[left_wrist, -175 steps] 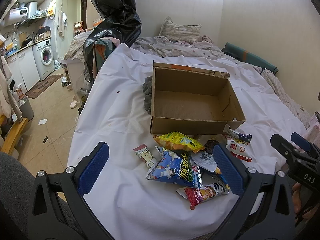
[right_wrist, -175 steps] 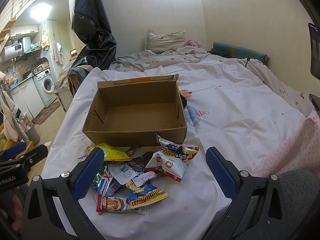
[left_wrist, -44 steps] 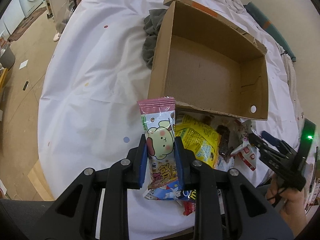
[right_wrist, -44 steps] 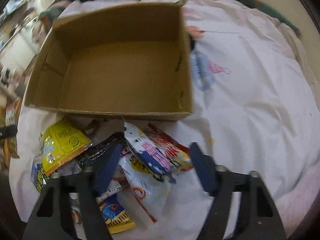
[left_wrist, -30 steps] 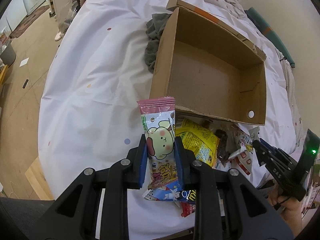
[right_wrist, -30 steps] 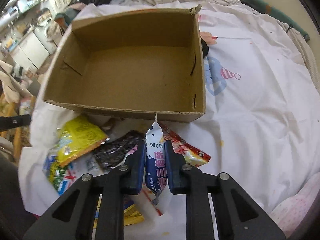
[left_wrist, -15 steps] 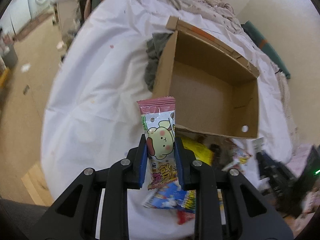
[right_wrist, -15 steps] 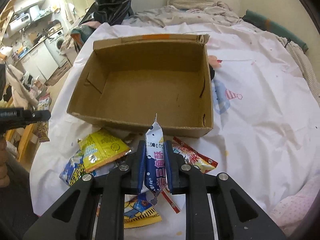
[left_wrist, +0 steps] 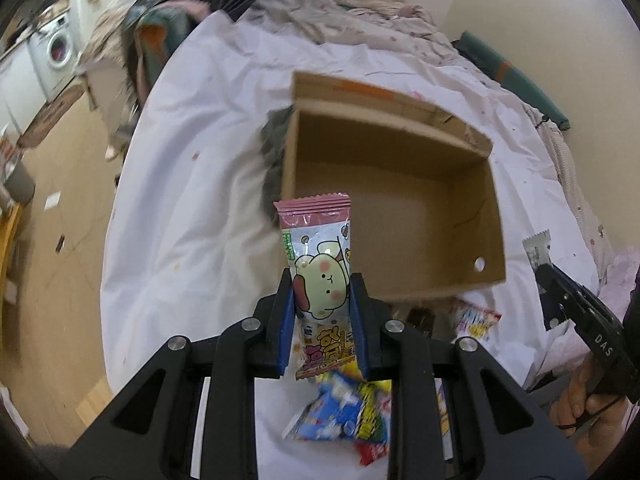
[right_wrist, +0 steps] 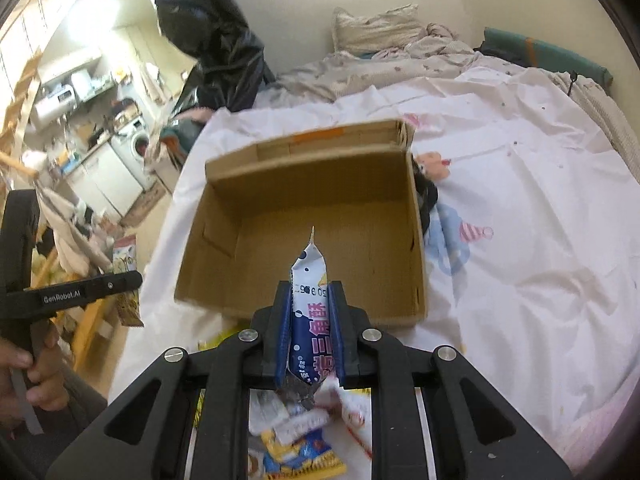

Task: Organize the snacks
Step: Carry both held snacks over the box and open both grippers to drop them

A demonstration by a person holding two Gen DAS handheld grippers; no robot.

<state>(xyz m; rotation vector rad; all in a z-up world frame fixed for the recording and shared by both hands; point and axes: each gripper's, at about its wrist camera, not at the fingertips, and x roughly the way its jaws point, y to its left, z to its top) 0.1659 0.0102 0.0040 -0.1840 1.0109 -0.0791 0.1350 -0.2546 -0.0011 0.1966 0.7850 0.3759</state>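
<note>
My left gripper [left_wrist: 322,322] is shut on a pink-topped snack packet with a cartoon puppy [left_wrist: 318,264], held upright in front of the open cardboard box [left_wrist: 394,208]. My right gripper [right_wrist: 308,330] is shut on a blue and white snack packet [right_wrist: 309,300], held upright just before the box's near wall [right_wrist: 296,308]. The box is empty inside. The other gripper shows at the right edge of the left wrist view [left_wrist: 584,312] and at the left edge of the right wrist view [right_wrist: 72,290].
A heap of loose snack packets [left_wrist: 344,412] lies on the white sheet [left_wrist: 184,184] below both grippers, also in the right wrist view [right_wrist: 296,440]. Grey cloth [left_wrist: 272,152] lies beside the box's left wall. Bedding and a pillow [right_wrist: 376,28] lie behind; the floor drops off left.
Both grippers have risen and tilted toward the box with their packets still held. More of the room behind the bed is now in view.
</note>
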